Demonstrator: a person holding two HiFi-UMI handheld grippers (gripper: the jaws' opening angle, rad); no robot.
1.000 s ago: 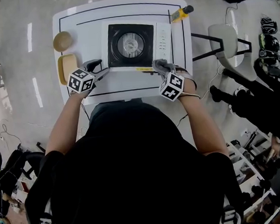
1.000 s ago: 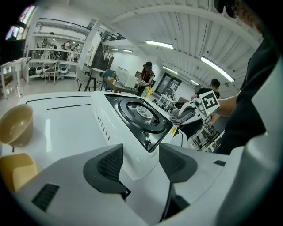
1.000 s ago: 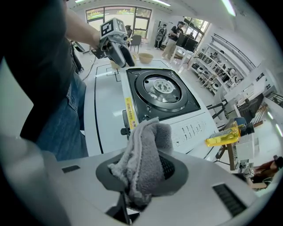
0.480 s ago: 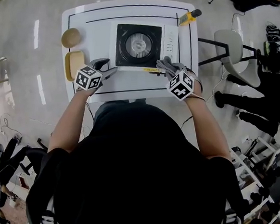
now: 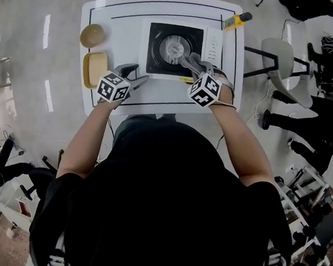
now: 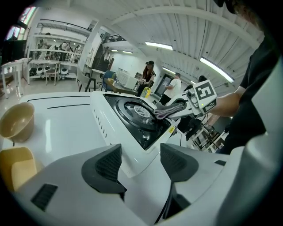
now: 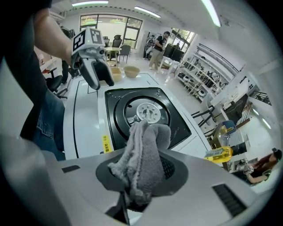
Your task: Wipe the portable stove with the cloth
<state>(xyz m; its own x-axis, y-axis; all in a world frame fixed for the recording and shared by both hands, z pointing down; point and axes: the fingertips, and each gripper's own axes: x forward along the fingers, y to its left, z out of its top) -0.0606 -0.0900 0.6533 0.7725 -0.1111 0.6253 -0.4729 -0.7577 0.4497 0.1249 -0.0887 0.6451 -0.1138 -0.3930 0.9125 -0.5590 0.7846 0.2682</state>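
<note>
The portable stove (image 5: 180, 48) is white with a black top and a round burner, and stands mid-table. My right gripper (image 5: 191, 63) is shut on a grey cloth (image 7: 143, 163) and hangs over the black top near the burner. The cloth (image 6: 170, 109) droops from its jaws just above the stove (image 7: 146, 114). My left gripper (image 5: 138, 74) rests at the stove's front left corner. Its jaws have just been opening and stand open. In the left gripper view (image 6: 139, 165) the stove's corner (image 6: 137, 121) shows through the gap, with neither pad pressing on it.
On the white table (image 5: 124, 101), a tan bowl (image 5: 91, 35) and a tan rectangular dish (image 5: 95, 69) lie left of the stove. A yellow tool (image 5: 235, 21) lies at the far right corner. A chair (image 5: 278, 55) stands to the right, with people beyond it.
My right gripper has carried the cloth from the stove's front edge up over the black top toward the burner. The left gripper has kept its place.
</note>
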